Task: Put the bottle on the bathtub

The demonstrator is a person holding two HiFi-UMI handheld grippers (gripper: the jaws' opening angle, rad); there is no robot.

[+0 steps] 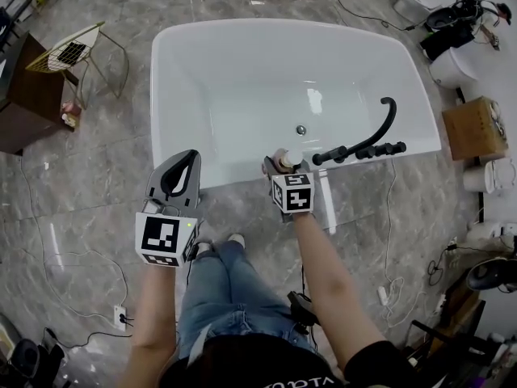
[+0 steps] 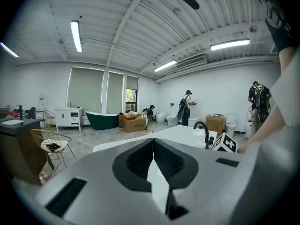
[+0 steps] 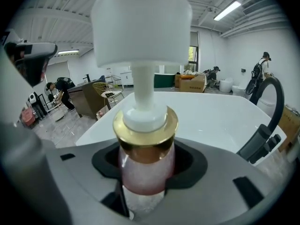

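Observation:
My right gripper (image 1: 280,165) is shut on a pump bottle (image 3: 146,139) with a pink body, a gold collar and a white pump head. It holds the bottle upright at the near rim of the white bathtub (image 1: 242,35), just left of the black faucet (image 1: 376,136). In the head view only the bottle's top (image 1: 285,161) shows between the fingers. My left gripper (image 1: 179,178) hangs left of it, outside the tub's near edge, with its jaws pressed together and nothing between them.
A wire chair (image 1: 71,51) and a dark cabinet (image 1: 20,95) stand left of the tub. A cardboard box (image 1: 472,128) and toilets (image 1: 456,63) are on the right. Cables run over the marble floor. People stand far off in the room (image 2: 186,108).

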